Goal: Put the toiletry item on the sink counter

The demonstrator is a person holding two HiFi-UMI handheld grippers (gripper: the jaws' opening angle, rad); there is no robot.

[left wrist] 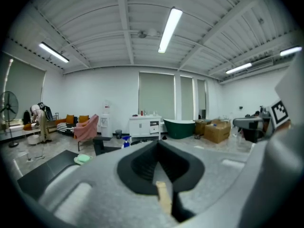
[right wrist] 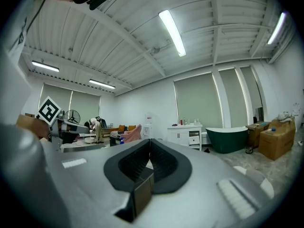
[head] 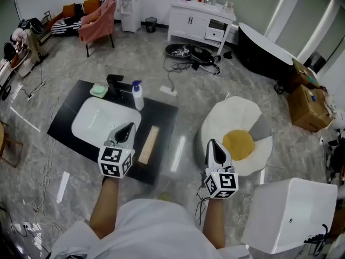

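- The spray bottle (head: 138, 95), most likely the toiletry item, though the view from above is too small to be sure, stands upright on the black tabletop (head: 161, 117). It is at the far rim of the white basin (head: 97, 120), just right of the faucet (head: 115, 82).
- The bottle lies far of the left hand-held gripper (head: 126, 131) and slightly to its right. That one hovers over the basin's near right edge and is the nearer. The right hand-held gripper (head: 214, 147) is well apart, over the floor.
- Both have their jaws closed together with nothing between them.
- Count: one bottle, one green soap dish (head: 99, 90), and one beige bar (head: 149, 144) lying near-to-far.
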